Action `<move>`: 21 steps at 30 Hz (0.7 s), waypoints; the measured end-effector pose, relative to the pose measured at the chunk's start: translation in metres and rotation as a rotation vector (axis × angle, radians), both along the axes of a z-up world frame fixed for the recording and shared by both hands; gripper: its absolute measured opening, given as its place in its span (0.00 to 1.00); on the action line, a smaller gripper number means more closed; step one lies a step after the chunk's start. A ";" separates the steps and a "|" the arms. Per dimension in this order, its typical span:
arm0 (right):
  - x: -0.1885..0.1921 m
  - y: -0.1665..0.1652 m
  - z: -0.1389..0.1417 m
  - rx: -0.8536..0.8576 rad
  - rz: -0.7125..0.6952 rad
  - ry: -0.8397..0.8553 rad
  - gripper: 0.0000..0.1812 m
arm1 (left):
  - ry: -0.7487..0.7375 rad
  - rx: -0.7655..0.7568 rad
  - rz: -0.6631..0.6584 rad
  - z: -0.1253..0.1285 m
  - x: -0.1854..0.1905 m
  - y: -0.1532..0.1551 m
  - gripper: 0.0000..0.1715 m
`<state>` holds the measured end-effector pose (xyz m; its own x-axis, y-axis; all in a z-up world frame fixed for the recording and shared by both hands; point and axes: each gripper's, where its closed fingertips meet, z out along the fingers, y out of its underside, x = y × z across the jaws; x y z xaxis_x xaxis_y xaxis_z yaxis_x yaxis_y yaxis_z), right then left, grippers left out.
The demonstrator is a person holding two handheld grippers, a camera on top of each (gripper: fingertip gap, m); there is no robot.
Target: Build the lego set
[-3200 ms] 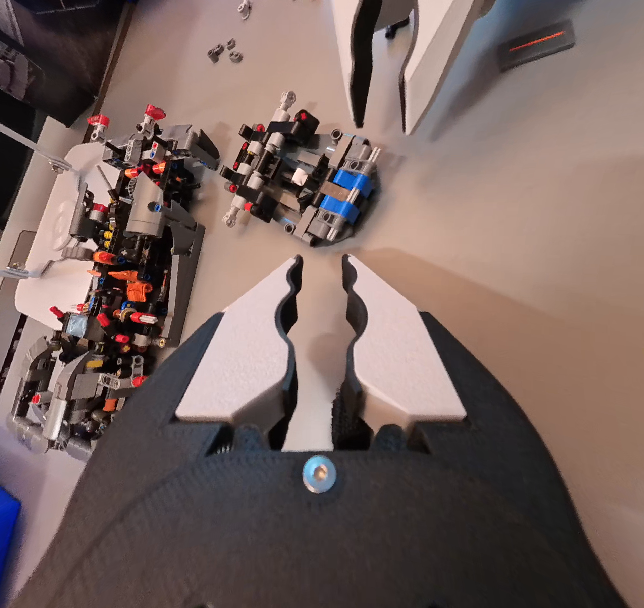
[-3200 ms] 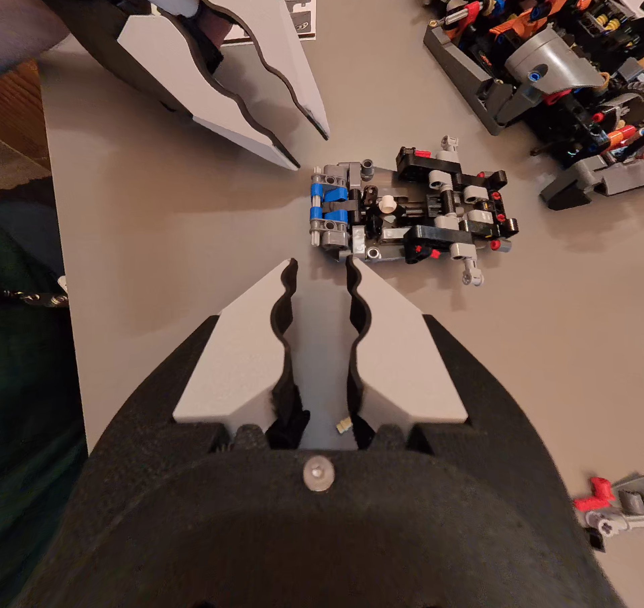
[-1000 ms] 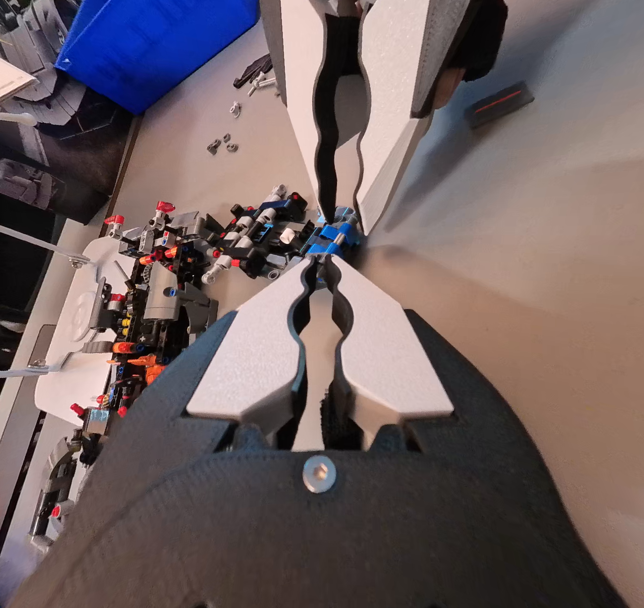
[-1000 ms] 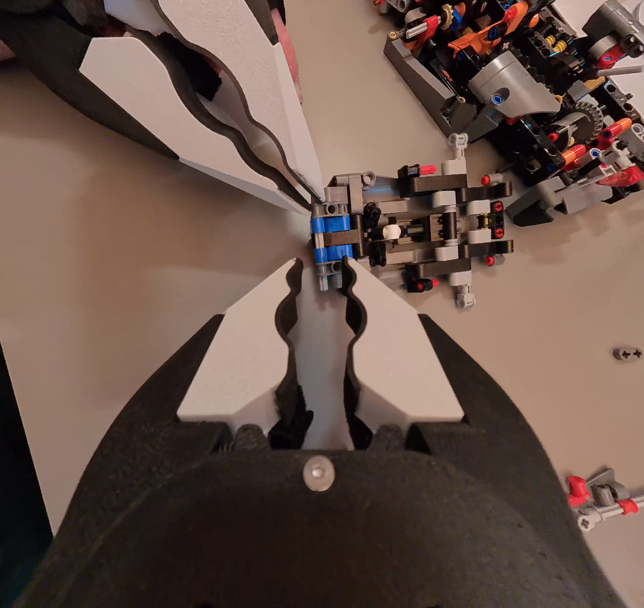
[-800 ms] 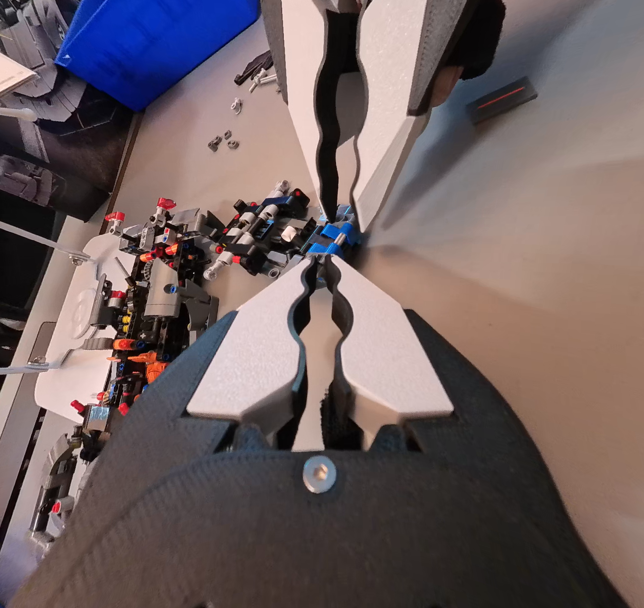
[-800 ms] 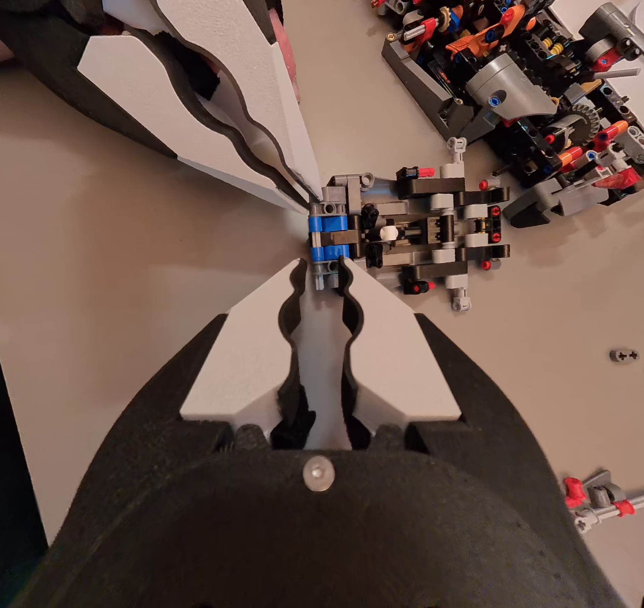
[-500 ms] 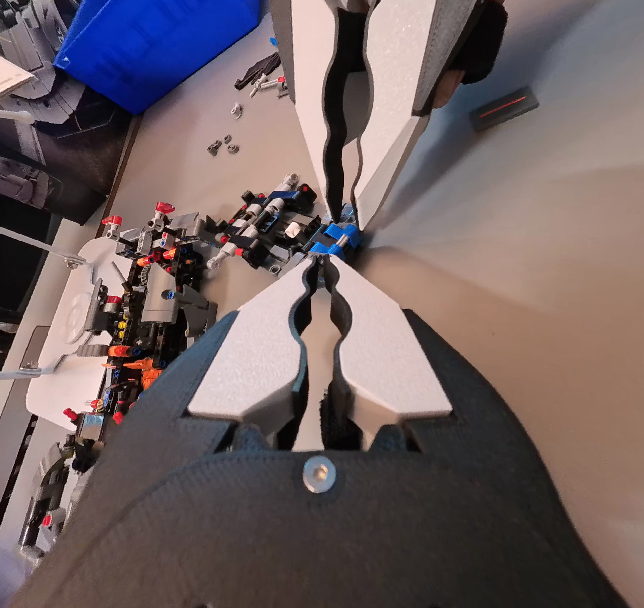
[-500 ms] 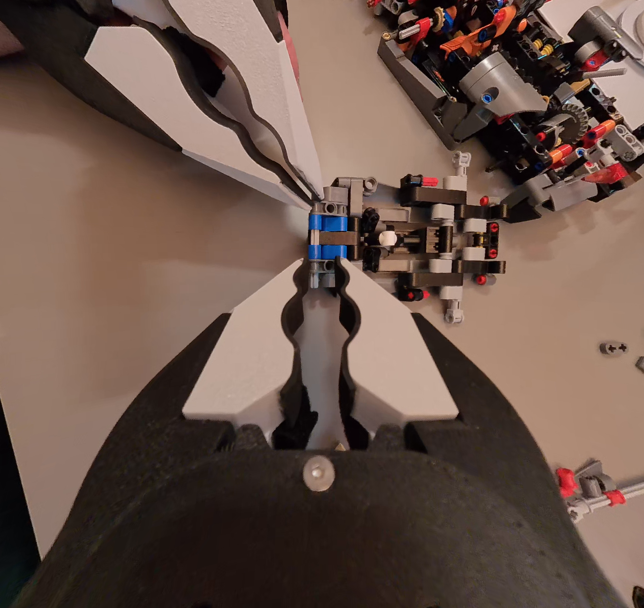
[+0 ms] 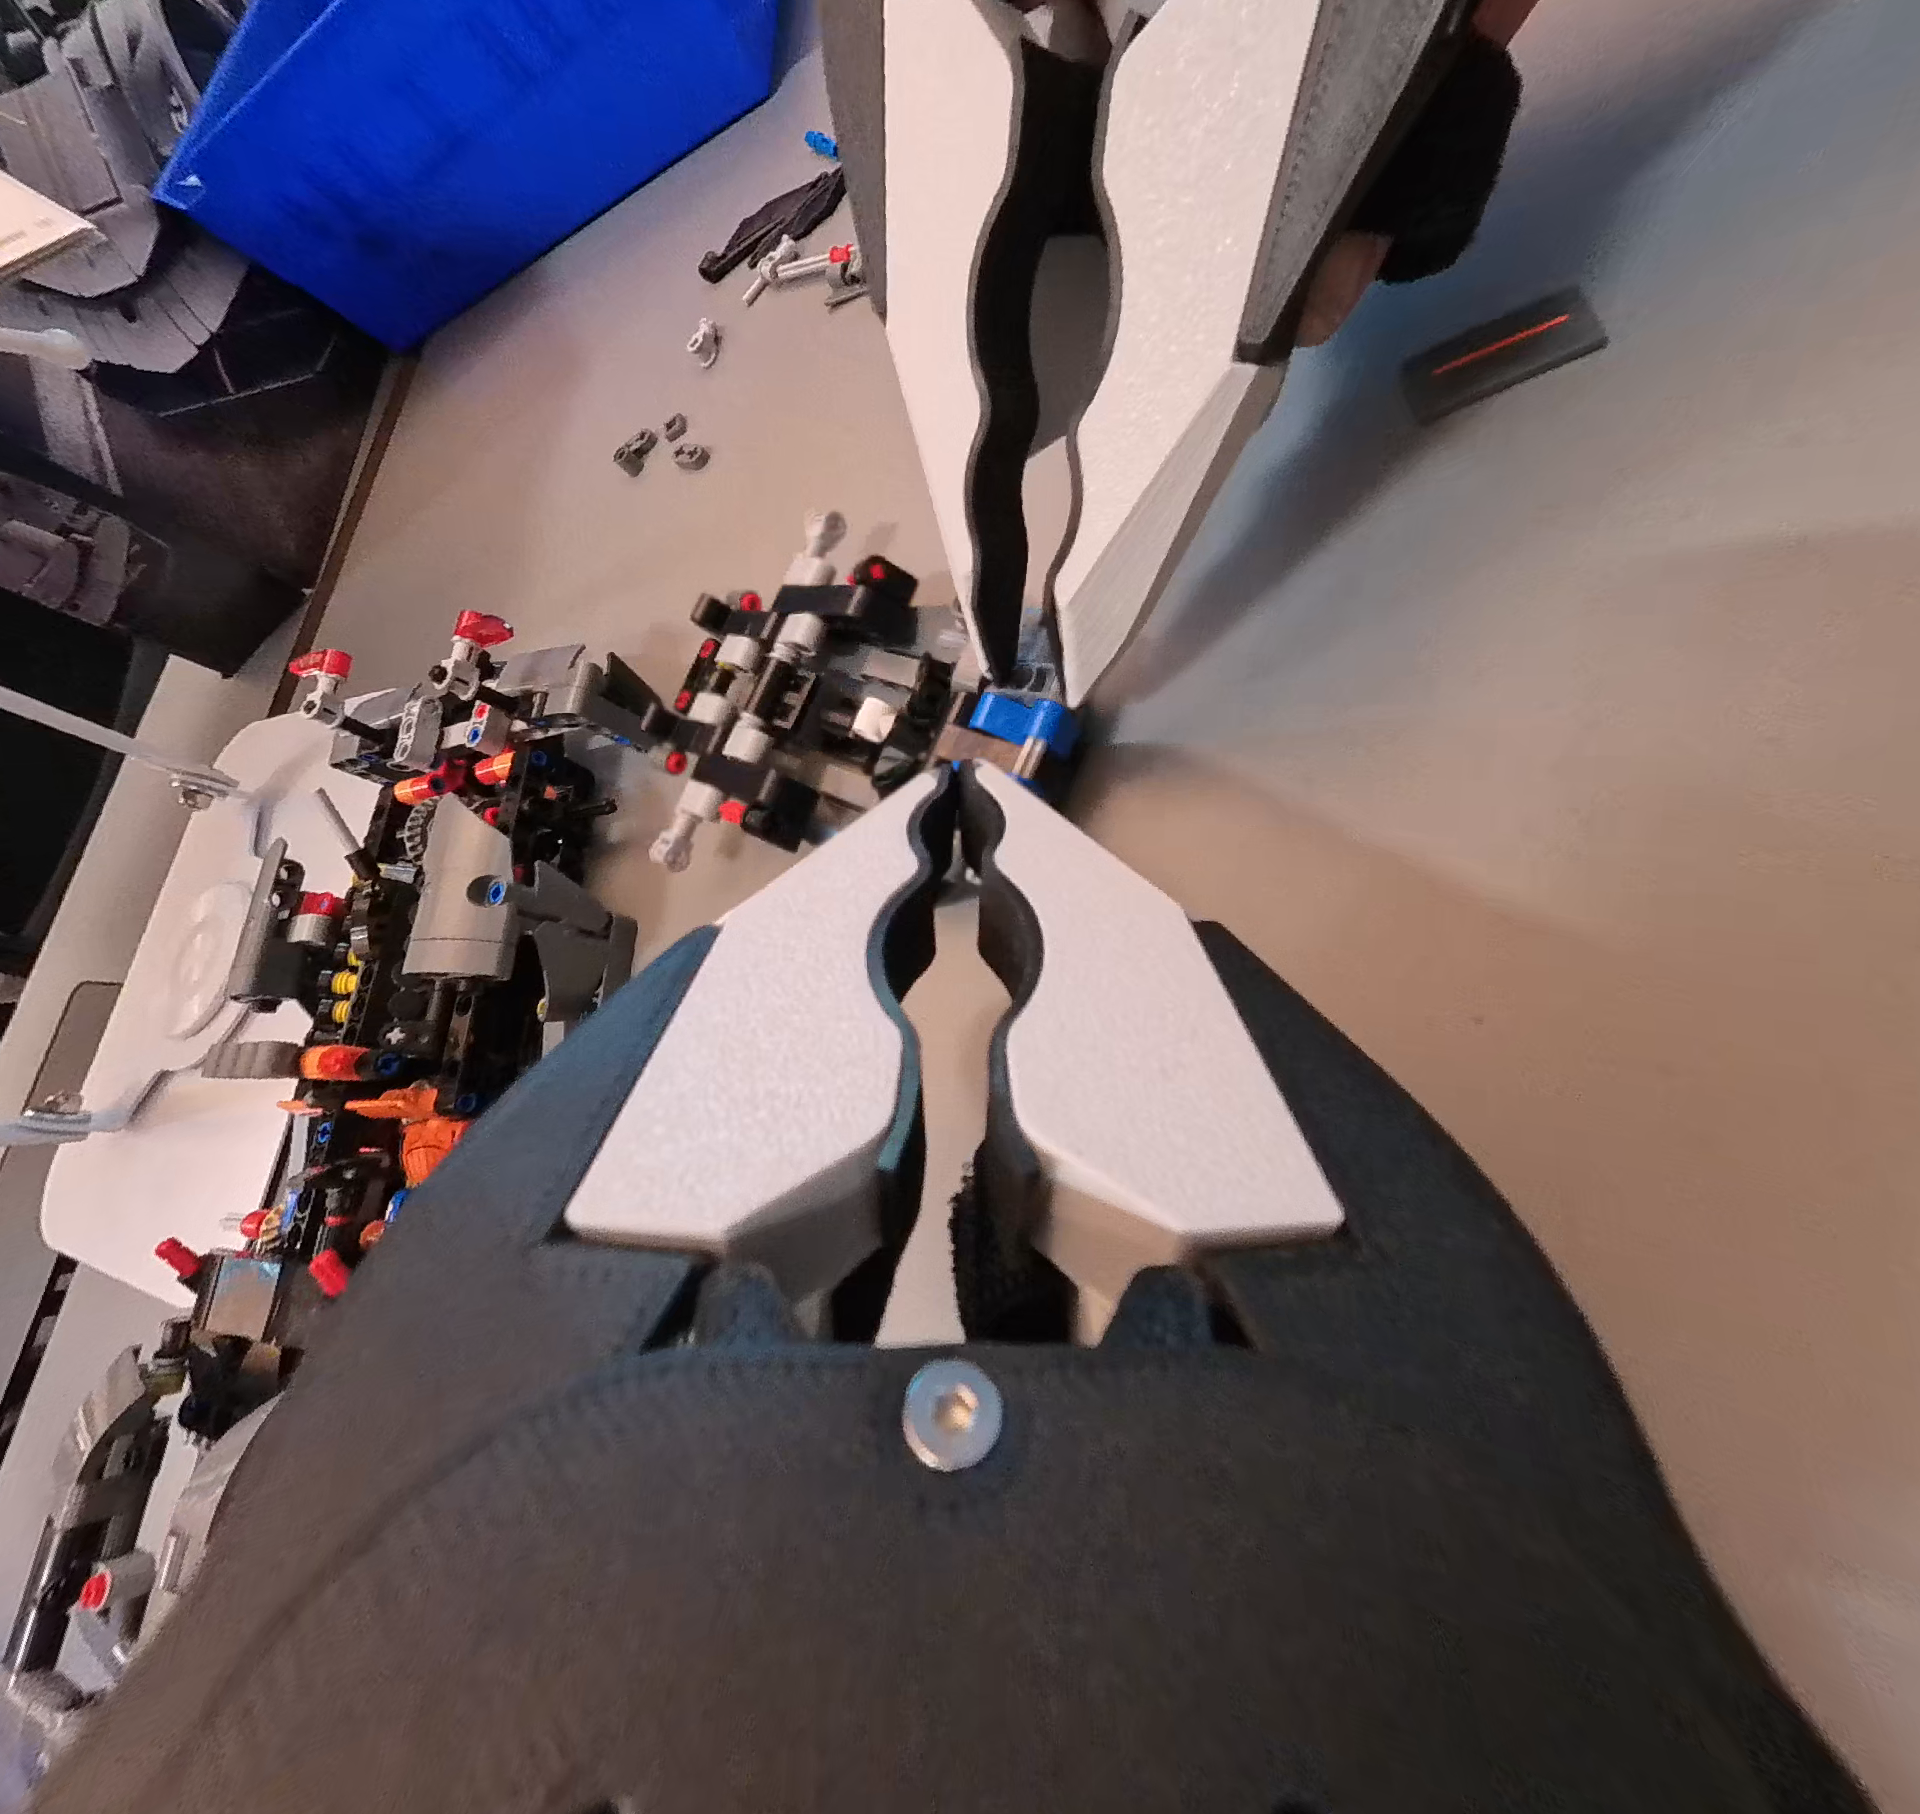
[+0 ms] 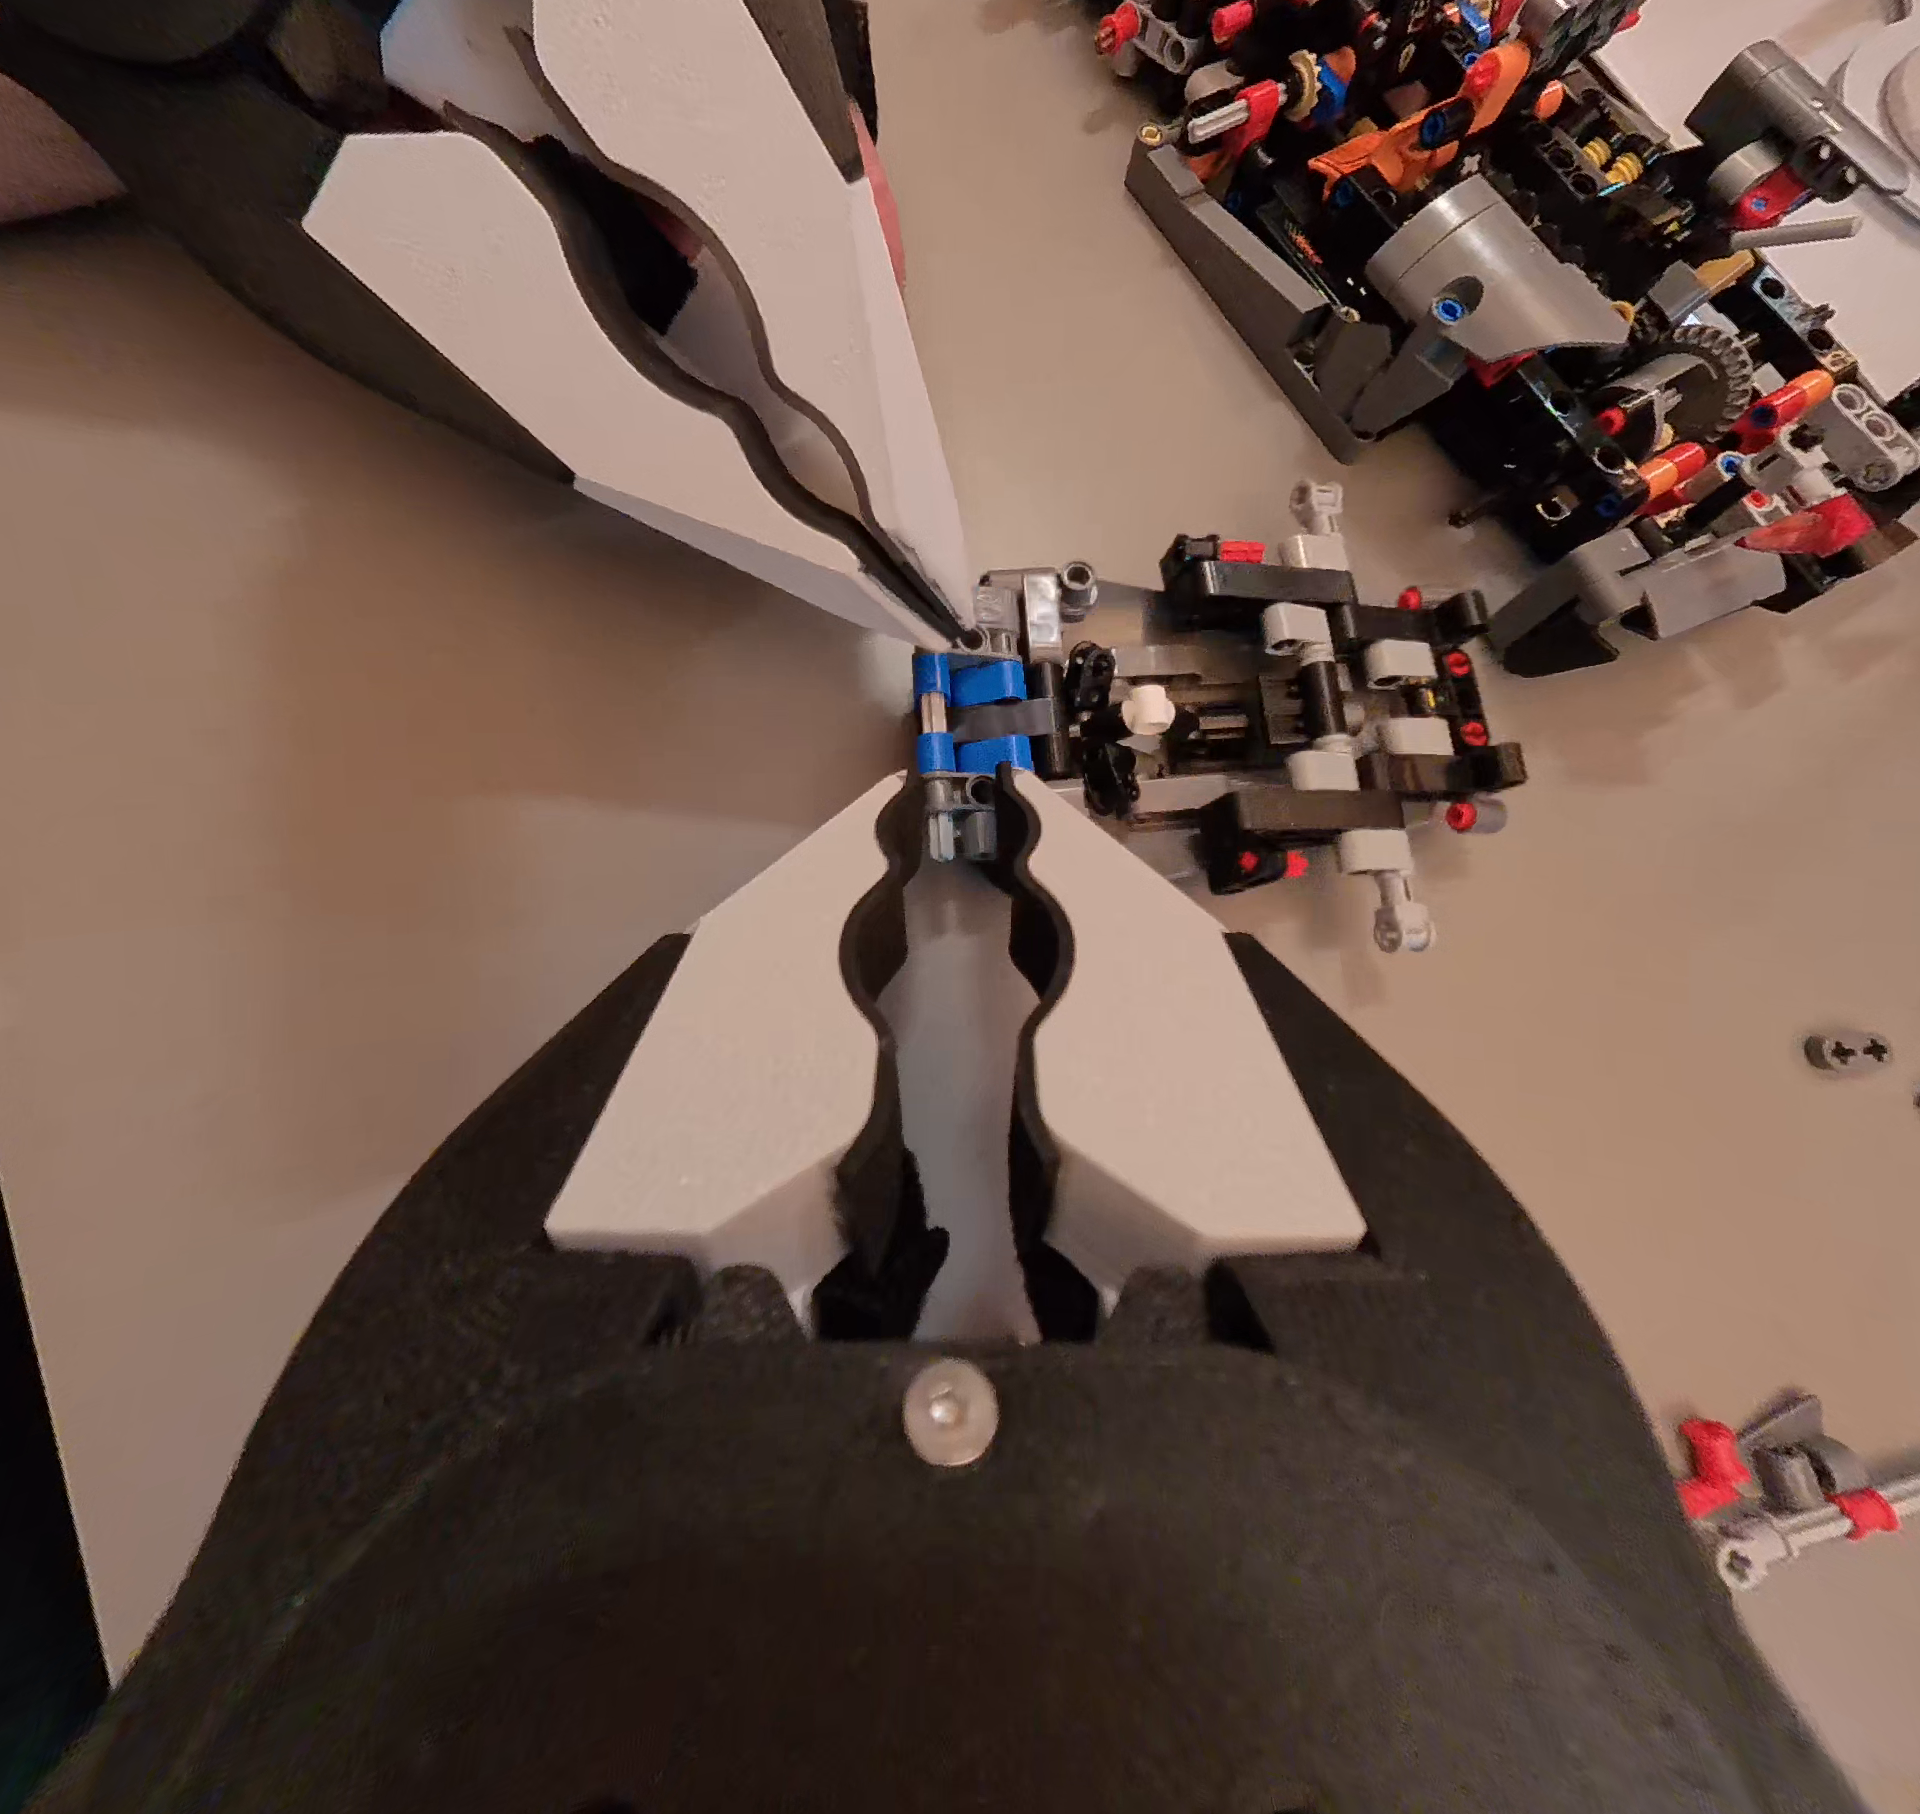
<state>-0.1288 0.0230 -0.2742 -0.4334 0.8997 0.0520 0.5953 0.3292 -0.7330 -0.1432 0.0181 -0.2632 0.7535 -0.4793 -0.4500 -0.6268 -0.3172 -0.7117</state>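
A small black, grey and blue lego sub-assembly (image 10: 1247, 715) lies on the beige table; it also shows in the left wrist view (image 9: 821, 694). My right gripper (image 10: 961, 808) is shut on a grey connector at the near corner of its blue end. My left gripper (image 9: 956, 782) comes in from the opposite side, its fingers almost together on the grey connector at the other corner of that end. Each gripper shows in the other's view: the left (image 10: 961, 626) and the right (image 9: 1029, 668). The large multicoloured lego model (image 10: 1558, 258) stands just beyond the sub-assembly.
The large model (image 9: 447, 933) rests partly on a white tray (image 9: 156, 985). A blue bin (image 9: 468, 102) stands at the table's far corner. Loose grey pieces (image 9: 665, 445), a grey pin (image 10: 1844, 1049) and a red-and-grey axle piece (image 10: 1787, 1494) lie about. A flat black item (image 9: 1501, 367) lies farther off. Less than 4 cm separates the two grippers' tips. From the right gripper's tips to the flat black item (image 9: 1501, 367) is close to 11 cm.
Both grippers have moved in from either side onto the sub-assembly's blue end and closed on it. The sub-assembly has turned slightly on the table.
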 end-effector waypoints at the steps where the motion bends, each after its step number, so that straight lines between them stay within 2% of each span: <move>1: 0.000 0.000 0.000 0.005 0.000 0.002 0.06 | 0.004 -0.003 0.001 -0.001 0.000 0.000 0.00; 7: 0.002 0.002 0.001 0.011 -0.006 0.004 0.03 | -0.002 0.010 -0.006 0.005 -0.002 -0.003 0.00; 9: 0.004 0.004 0.001 0.015 -0.014 0.002 0.04 | -0.010 0.012 0.003 0.007 -0.005 -0.004 0.03; 16: 0.011 0.008 0.008 -0.028 -0.036 0.018 0.12 | -0.022 -0.017 0.038 0.004 -0.015 -0.006 0.07; 21: 0.010 0.037 0.020 -0.085 -0.125 0.035 0.12 | -0.051 0.002 0.099 0.009 -0.026 -0.002 0.08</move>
<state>-0.1186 0.0604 -0.2537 -0.3166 0.9485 -0.0135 0.6013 0.1897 -0.7761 -0.1692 0.0162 -0.2545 0.8191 -0.4007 -0.4105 -0.5553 -0.3742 -0.7427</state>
